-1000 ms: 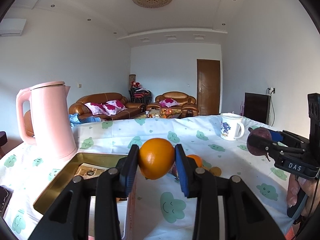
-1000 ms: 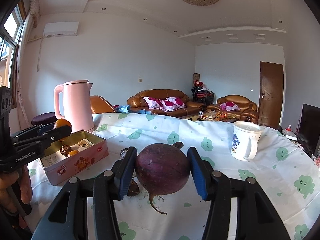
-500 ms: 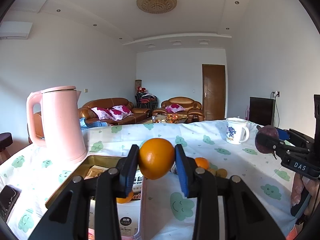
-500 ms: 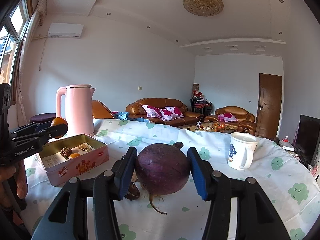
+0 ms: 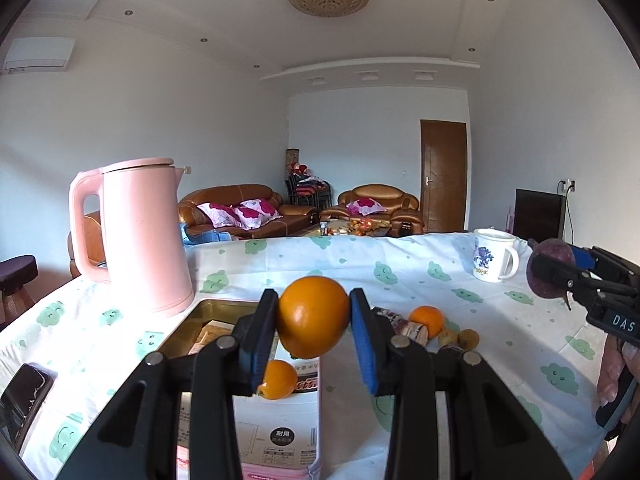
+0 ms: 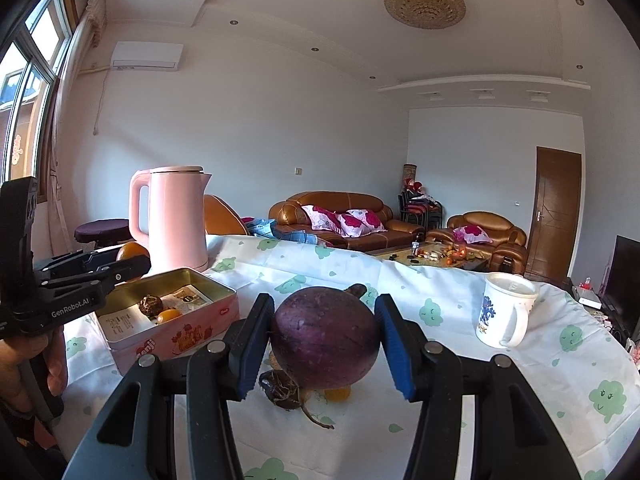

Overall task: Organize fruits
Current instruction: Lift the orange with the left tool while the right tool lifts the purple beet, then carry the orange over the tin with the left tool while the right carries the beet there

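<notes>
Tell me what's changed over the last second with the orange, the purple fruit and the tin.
No grip changed: the left claw stays shut on the orange, the right claw on the purple fruit. In the left view the kettle and tin have slid right and the room sits lower, so that camera shifted slightly. Mug and loose fruit on the cloth are unmoved.

You are working in a home living room. Evidence: brown leather sofas (image 6: 332, 216) with floral cushions (image 6: 344, 220), a low coffee table (image 6: 444, 256) between them, a wooden door (image 6: 556, 208), a wall air conditioner (image 6: 146, 56) and an ornate ceiling medallion (image 6: 424, 2). Your surface (image 6: 400, 280) carries a cloud-print cloth, a pink kettle (image 6: 172, 216) and a mug (image 6: 504, 316).
</notes>
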